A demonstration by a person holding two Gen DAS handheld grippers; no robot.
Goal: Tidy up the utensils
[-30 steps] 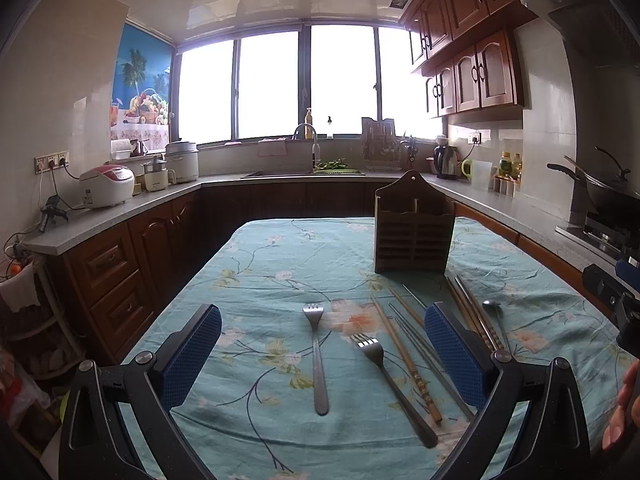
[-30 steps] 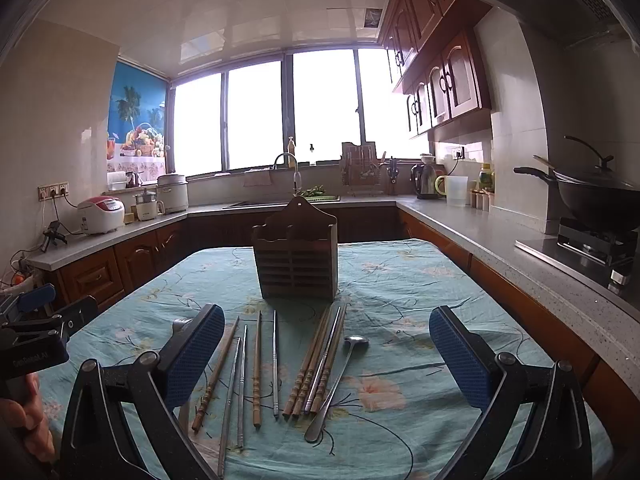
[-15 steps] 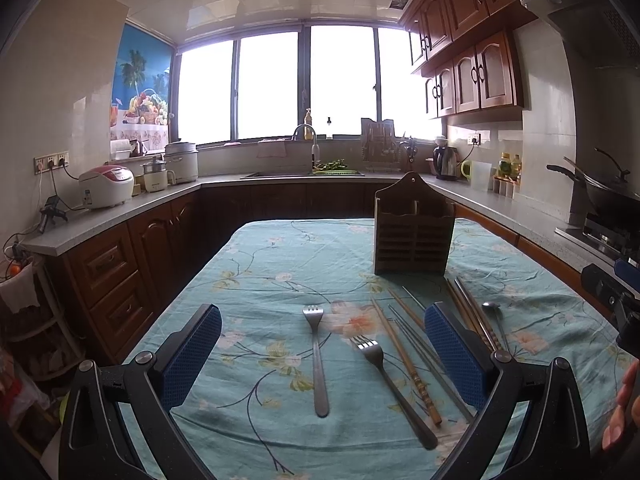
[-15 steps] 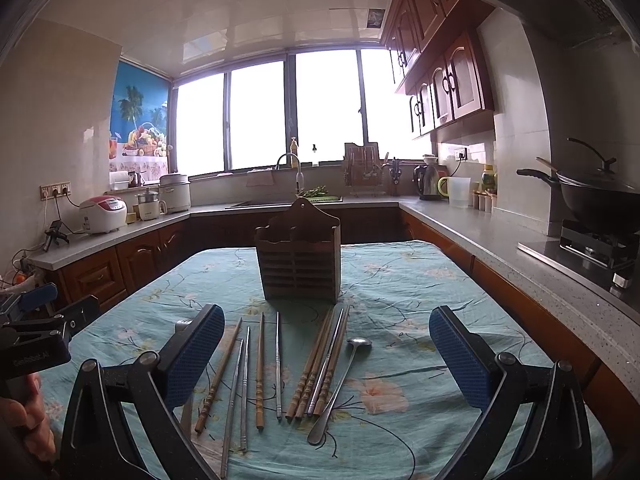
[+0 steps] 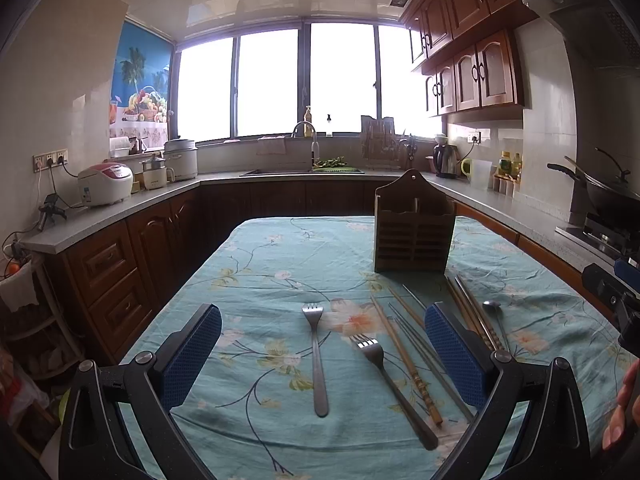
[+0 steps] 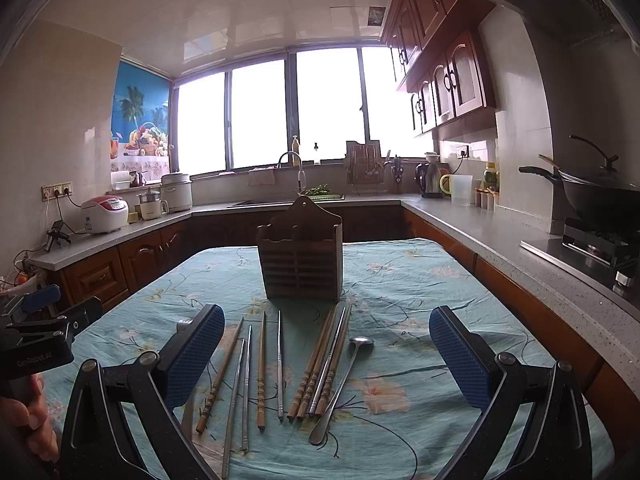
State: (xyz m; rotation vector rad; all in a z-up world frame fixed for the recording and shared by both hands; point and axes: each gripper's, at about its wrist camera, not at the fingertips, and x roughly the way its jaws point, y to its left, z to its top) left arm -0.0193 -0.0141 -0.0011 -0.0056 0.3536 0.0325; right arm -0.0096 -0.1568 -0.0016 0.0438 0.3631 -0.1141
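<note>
Kitchen counters with dark wooden cabinets wrap around a table covered by a teal floral tablecloth (image 5: 272,264), and a wide bright window fills the far wall. On the cloth stands a brown wooden utensil holder (image 6: 301,258), upright, with slatted front and divided compartments whose contents cannot be made out. In front of it the utensils lie flat on the cloth, handles toward the cameras. From the right wrist view, a tight bundle of wooden and metal chopsticks (image 6: 322,364) lies just beside a long metal spoon (image 6: 340,388), and to their left several single chopsticks (image 6: 261,372) are spread apart in a loose fan. From the left wrist view, two metal forks lie further left: one fork (image 5: 316,356) straight between the fingers, a second fork (image 5: 390,384) angled beside it, close to the nearest chopsticks. The left gripper (image 5: 322,354) hangs above the cloth with its blue-padded fingers spread wide, holding nothing. The right gripper (image 6: 326,356) is likewise spread wide and empty, above the chopsticks and spoon. A wok (image 6: 600,196) sits on the stove at right.
</note>
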